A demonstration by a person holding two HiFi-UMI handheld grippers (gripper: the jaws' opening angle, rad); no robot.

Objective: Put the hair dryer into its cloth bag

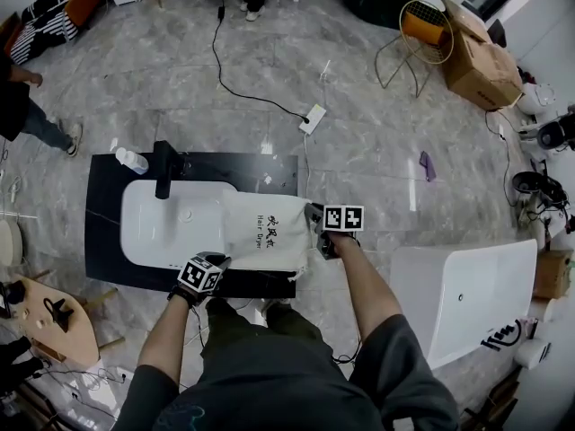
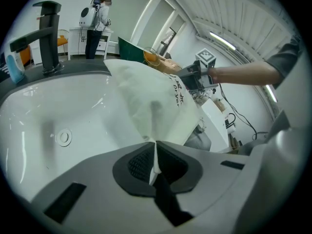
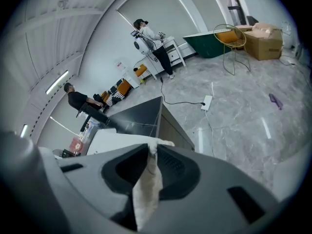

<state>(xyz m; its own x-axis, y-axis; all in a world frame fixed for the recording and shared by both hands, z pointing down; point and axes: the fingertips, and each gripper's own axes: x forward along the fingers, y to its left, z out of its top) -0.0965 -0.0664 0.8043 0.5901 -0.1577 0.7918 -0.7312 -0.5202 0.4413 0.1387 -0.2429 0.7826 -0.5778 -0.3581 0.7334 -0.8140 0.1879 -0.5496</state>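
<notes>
The white cloth bag (image 1: 265,232) with dark print lies over the right rim of the white sink (image 1: 153,232), on the black counter (image 1: 103,187). My left gripper (image 1: 218,263) is shut on the bag's near corner; in the left gripper view the cloth (image 2: 151,101) runs up from the pinching jaws (image 2: 155,147). My right gripper (image 1: 316,236) holds the bag's right edge, with a strip of cloth (image 3: 148,179) pinched between its jaws (image 3: 150,150). No hair dryer shows in the open. Only a faint dark shade is seen through the cloth.
A black faucet (image 1: 164,169) and a small bottle (image 1: 132,160) stand at the sink's far left. A white basin (image 1: 467,299) lies on the floor to the right. On the floor beyond the counter lies a power strip (image 1: 313,119). A wire chair (image 1: 422,34) and a cardboard box (image 1: 481,65) stand farther off.
</notes>
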